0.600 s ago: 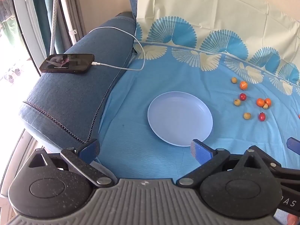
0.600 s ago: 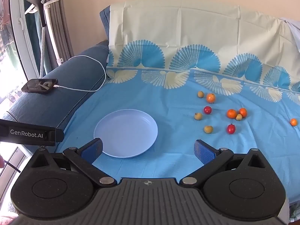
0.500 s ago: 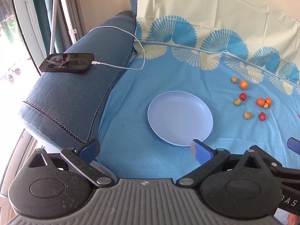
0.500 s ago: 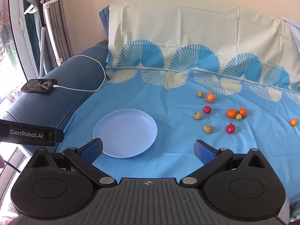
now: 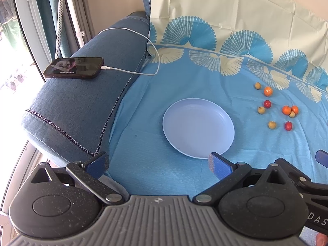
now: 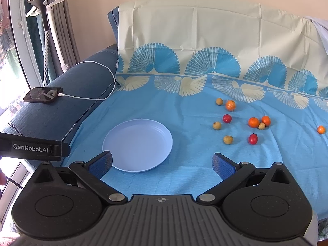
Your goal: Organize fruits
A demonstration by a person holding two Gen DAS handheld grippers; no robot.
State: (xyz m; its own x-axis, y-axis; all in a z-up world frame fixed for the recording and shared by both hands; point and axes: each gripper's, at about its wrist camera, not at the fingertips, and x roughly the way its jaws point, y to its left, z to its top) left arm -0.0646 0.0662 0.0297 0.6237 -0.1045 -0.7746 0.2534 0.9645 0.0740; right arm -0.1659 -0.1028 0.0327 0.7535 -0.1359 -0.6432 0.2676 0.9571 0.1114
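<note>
- Bare blue sheet (image 6: pixel 184 110) lies open between the plate (image 6: pixel 137 143) and the scattered fruits (image 6: pixel 242 121).
- Left, the sofa arm (image 5: pixel 82 102) rises, carrying a phone (image 5: pixel 74 67) and cable (image 5: pixel 131 71).
- Behind, the draped backrest (image 6: pixel 205 30) walls the far side.

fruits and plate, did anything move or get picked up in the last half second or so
Nothing visibly changed. The light blue plate is empty as before, and the small fruits lie scattered on the blue cloth to its right, where they were. The left gripper and right gripper are both open as before, with nothing between the fingers. The phone on the sofa arm has not shifted.
</note>
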